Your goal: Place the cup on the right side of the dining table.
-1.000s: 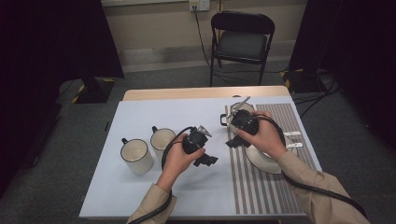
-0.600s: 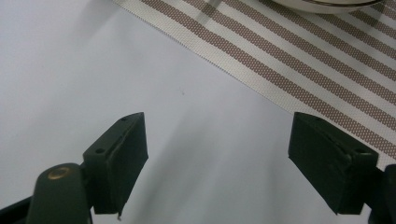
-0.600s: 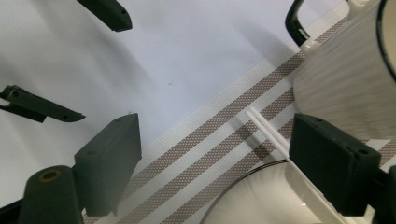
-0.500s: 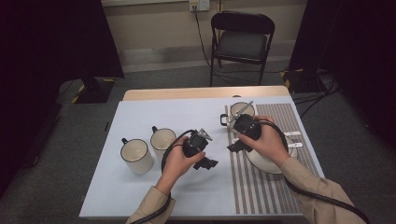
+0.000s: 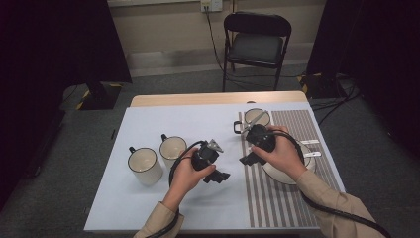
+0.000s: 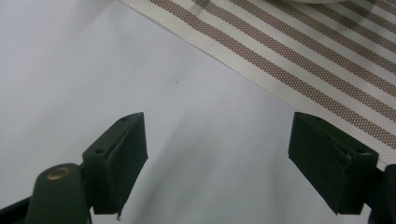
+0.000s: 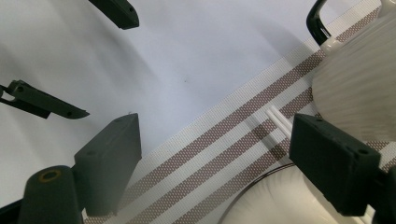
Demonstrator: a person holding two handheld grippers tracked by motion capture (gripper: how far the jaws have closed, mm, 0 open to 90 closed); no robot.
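My left gripper hovers open over the pale table cover at mid-table, and its wide-apart jaws have nothing between them. My right gripper is open too, low over the left edge of the striped placemat; nothing sits in the gap between its jaws. A white bowl lies under the right hand, its rim just below the jaws. A white mug with a black rim stands behind it, blurred and close in the right gripper view.
Two more white mugs stand left of the left hand, one larger and one smaller. Thin white sticks lie on the placemat. A folding chair stands beyond the table's far edge.
Both hands have drifted slightly toward the near edge. The right gripper has come away from the far mug. Both sets of jaws stay open.
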